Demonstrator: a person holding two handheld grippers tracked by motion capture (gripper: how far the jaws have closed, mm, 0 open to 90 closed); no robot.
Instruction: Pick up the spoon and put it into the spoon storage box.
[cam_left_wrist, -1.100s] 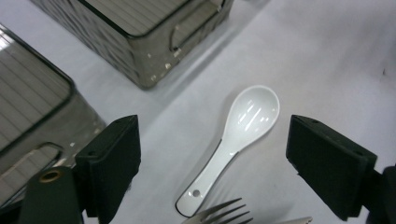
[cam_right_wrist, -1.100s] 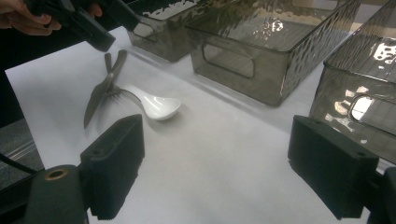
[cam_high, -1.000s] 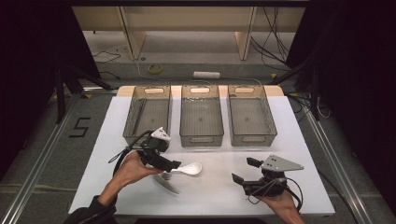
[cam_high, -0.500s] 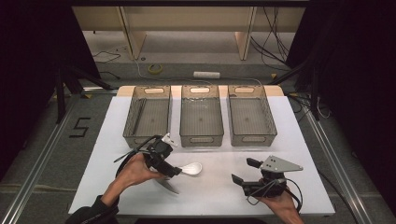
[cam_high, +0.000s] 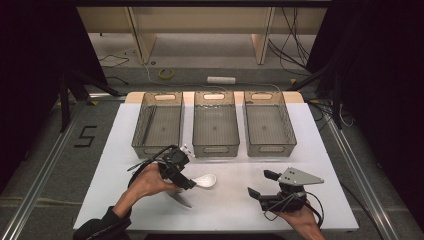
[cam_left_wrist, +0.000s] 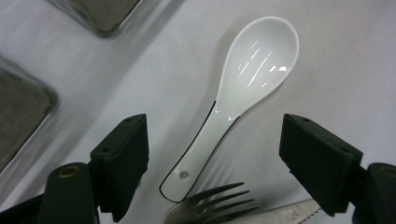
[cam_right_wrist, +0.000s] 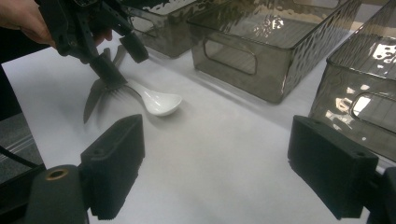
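The left gripper (cam_left_wrist: 212, 158) hangs with wide jaws over the handle of the white ceramic spoon (cam_left_wrist: 240, 91), near the front edge of the white worktop (cam_high: 230, 200). A metal fork (cam_left_wrist: 210, 207) and a serrated knife (cam_left_wrist: 285, 212) lie beside the handle. The right gripper (cam_high: 260, 185) is wide open too, near the front right corner.

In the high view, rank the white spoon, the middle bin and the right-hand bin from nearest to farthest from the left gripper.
1. The white spoon, on the table directly at the left gripper, between its open fingers.
2. The middle bin, up the table, beyond and slightly right of the gripper.
3. The right-hand bin, farther right in the same row.
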